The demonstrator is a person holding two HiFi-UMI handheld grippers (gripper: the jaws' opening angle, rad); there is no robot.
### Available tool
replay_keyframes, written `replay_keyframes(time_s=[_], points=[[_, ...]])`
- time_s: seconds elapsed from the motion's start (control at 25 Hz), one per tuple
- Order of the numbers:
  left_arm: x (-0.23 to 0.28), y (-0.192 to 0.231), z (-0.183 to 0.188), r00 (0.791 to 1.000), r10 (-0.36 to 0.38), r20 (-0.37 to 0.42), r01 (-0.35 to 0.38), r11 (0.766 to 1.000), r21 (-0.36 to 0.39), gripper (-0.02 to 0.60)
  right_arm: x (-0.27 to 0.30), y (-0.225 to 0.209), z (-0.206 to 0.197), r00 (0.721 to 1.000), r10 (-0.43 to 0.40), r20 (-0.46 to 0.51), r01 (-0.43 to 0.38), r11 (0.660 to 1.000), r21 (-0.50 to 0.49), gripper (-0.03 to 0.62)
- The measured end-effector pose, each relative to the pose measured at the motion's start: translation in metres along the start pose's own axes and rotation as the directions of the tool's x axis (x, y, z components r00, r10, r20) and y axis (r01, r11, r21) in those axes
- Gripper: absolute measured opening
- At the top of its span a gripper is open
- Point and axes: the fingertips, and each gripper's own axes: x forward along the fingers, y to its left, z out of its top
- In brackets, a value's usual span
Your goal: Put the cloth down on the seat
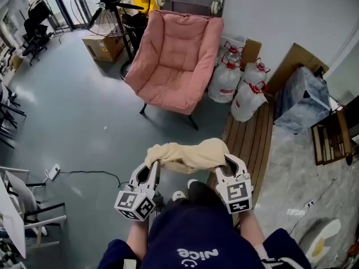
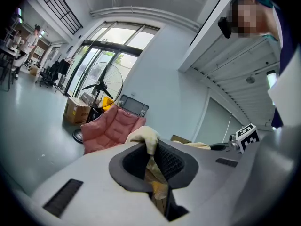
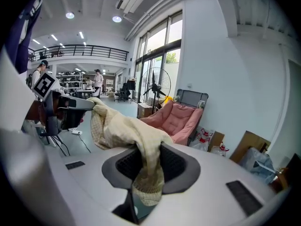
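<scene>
A cream cloth point(image 1: 188, 154) hangs stretched between my two grippers, close in front of the person's body. My left gripper point(image 1: 151, 167) is shut on the cloth's left end point(image 2: 149, 149), pinched between the dark pads. My right gripper point(image 1: 227, 164) is shut on the right end point(image 3: 148, 161), with a bunch of fabric drooping through the jaws. The seat is a pink padded chair point(image 1: 176, 60) standing on the grey floor some way ahead, also seen in the left gripper view point(image 2: 110, 131) and the right gripper view point(image 3: 176, 119). The chair's cushion is bare.
Large water bottles point(image 1: 235, 80) stand right of the chair beside a wooden bench point(image 1: 249, 142). A standing fan point(image 1: 115, 4) and a cardboard box point(image 1: 104, 46) are behind the chair at the left. A cable and power strip point(image 1: 53, 172) lie on the floor at the left.
</scene>
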Motion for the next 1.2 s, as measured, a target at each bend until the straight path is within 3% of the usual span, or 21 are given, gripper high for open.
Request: replay_keyframes(time_s=[0.28,0.84,1.2], points=[[0.036,0.022,0.007,0.998,0.056,-0.026,-0.056,0.998,0.022,0.044,0.049,-0.019,0.013,0.999,0.051,-0.001,-0.051,0.999,0.012,0.117],[0.196,0.037,0.061,0.990,0.142,0.022,-0.143,0.988,0.049,0.044,0.173,-0.144,0.082,0.990,0.127,0.057,-0.126,0.992,-0.021,0.117],[0.249,0.035,0.051,0.980,0.195,0.035,-0.196,0.980,0.029,0.044,0.211,-0.188,0.090,0.984,0.159,0.075,-0.155,0.986,-0.061,0.117]])
